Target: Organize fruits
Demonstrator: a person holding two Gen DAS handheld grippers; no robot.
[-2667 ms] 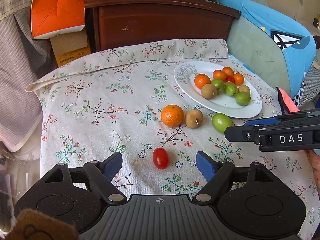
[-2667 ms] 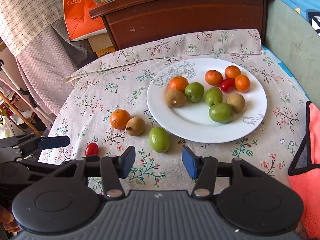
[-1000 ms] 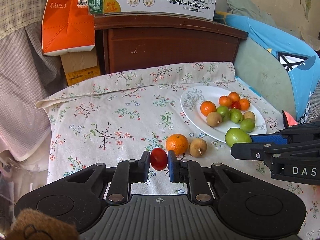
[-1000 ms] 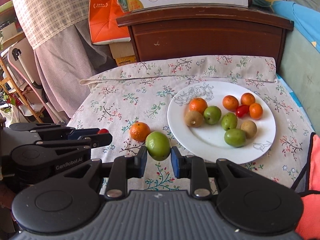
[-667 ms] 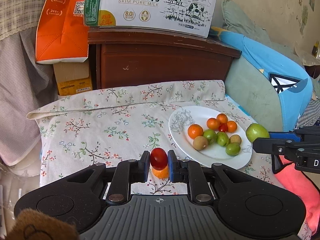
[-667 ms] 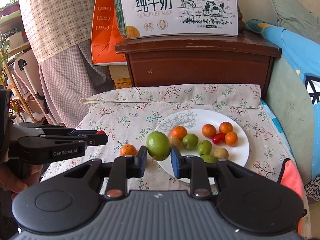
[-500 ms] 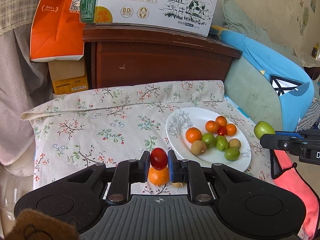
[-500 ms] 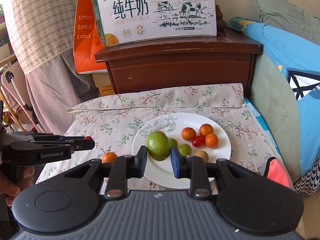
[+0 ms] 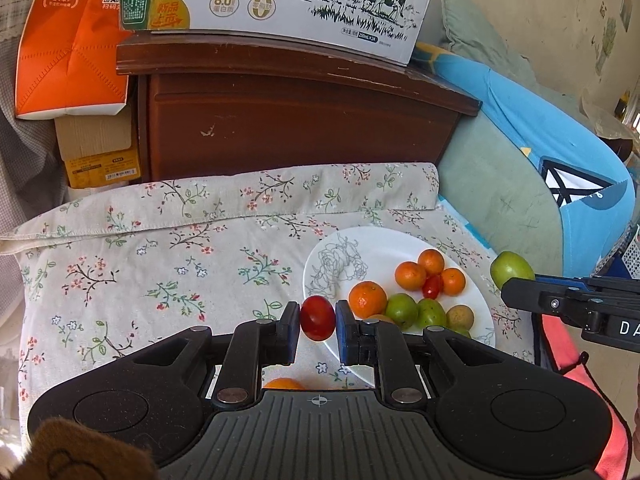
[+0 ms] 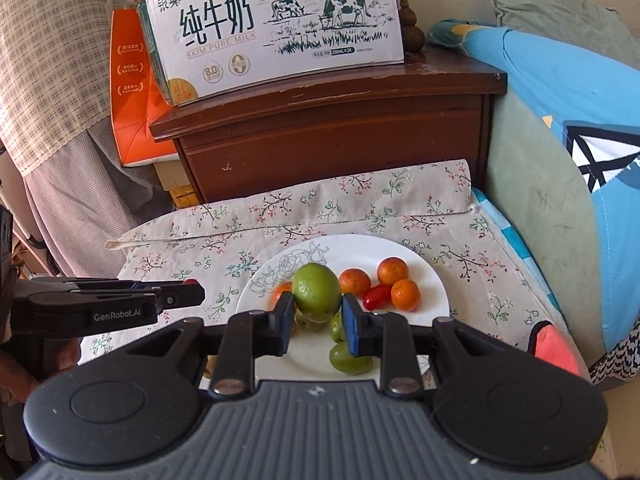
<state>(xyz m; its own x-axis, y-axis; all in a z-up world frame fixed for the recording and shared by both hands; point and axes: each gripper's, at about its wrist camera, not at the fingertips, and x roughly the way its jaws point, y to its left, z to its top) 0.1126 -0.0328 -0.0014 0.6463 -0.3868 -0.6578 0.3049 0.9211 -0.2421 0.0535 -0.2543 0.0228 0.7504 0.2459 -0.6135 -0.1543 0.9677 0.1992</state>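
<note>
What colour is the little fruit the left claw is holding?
Red. The cherry tomato sits pinched in the left claw, clearest in the left wrist view.

Cherry tomato (image 9: 317, 317) and green fruit (image 10: 316, 293) now lifted toward plate (image 9: 408, 242)

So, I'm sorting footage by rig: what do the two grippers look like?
Both are black plastic with a ribbed grey body and blue-padded fingers. The left gripper reads "GenRobot.AI" in white along its side; the right gripper shows white letters "DA", cut off by the frame.
</note>
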